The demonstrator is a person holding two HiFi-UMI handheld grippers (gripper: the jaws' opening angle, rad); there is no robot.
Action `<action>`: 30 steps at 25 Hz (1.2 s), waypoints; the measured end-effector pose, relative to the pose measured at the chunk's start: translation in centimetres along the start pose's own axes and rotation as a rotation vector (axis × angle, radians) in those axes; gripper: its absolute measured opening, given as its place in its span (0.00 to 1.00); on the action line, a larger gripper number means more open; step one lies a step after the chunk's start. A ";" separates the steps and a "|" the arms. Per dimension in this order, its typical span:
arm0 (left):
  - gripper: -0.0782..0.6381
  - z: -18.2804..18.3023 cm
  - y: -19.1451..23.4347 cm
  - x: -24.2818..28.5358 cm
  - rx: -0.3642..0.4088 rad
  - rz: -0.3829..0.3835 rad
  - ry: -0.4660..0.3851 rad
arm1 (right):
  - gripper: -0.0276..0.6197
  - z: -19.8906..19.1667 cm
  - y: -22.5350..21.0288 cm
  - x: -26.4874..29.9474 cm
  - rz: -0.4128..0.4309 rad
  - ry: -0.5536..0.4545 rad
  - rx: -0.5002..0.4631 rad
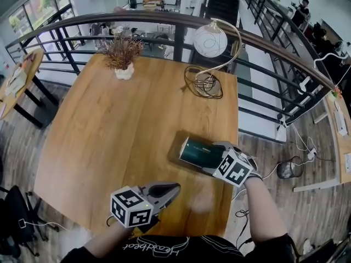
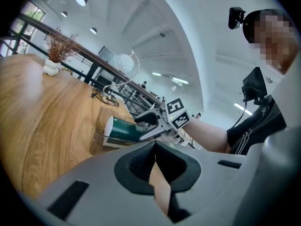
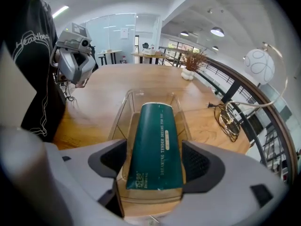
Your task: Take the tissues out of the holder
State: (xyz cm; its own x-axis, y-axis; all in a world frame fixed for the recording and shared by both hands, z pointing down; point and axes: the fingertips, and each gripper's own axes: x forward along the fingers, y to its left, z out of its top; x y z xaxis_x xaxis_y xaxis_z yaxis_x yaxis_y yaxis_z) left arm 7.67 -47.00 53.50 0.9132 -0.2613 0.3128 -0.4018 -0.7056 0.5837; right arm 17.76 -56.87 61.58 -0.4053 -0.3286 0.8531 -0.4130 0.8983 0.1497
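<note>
A dark green tissue pack lies in a clear plastic holder at the right of the wooden table. My right gripper stands open around the near end of the pack. The holder's clear walls run along both sides of the pack, and the grey pads stand a little off them. My left gripper hovers shut over the table's front edge with nothing held. In the left gripper view its jaws meet, and the pack shows beyond them.
A dried plant in a white pot stands at the table's far edge. A globe lamp and a coiled cable sit at the far right corner. A dark railing curves behind the table.
</note>
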 end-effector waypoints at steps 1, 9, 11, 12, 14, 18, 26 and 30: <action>0.13 -0.1 0.1 -0.1 -0.003 0.001 0.000 | 0.56 -0.3 -0.2 0.3 0.003 0.027 -0.013; 0.13 -0.9 0.7 -0.6 -0.029 0.013 0.000 | 0.56 -1.3 -0.1 2.5 0.103 0.152 -0.017; 0.13 -1.0 0.9 -0.8 -0.032 0.018 -0.004 | 0.56 -1.4 -0.2 2.9 0.116 0.177 -0.019; 0.13 -1.0 1.0 -0.9 -0.034 0.020 -0.006 | 0.56 -1.4 -0.2 3.1 0.116 0.189 -0.019; 0.13 -1.0 1.3 -0.9 -0.039 0.024 -0.009 | 0.56 -1.1 -0.3 3.3 0.104 0.210 -0.025; 0.13 -1.2 1.2 -0.8 -0.050 0.022 -0.007 | 0.56 -0.5 -0.3 3.6 0.079 0.239 -0.031; 0.13 -1.2 1.1 -0.7 -0.051 0.022 -0.001 | 0.56 -0.9 -0.5 3.9 0.024 0.294 -0.018; 0.13 -0.9 0.9 -1.1 -0.046 0.029 -0.002 | 0.56 -0.8 -0.5 3.7 0.005 0.285 -0.021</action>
State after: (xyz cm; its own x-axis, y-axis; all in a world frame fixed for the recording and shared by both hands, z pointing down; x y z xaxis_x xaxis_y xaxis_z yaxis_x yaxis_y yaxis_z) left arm 6.19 -46.78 54.34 0.9014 -0.2826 0.3280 -0.4304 -0.6670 0.6082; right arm 17.15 -58.33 65.11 -0.1607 -0.2318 0.9594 -0.3935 0.9065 0.1531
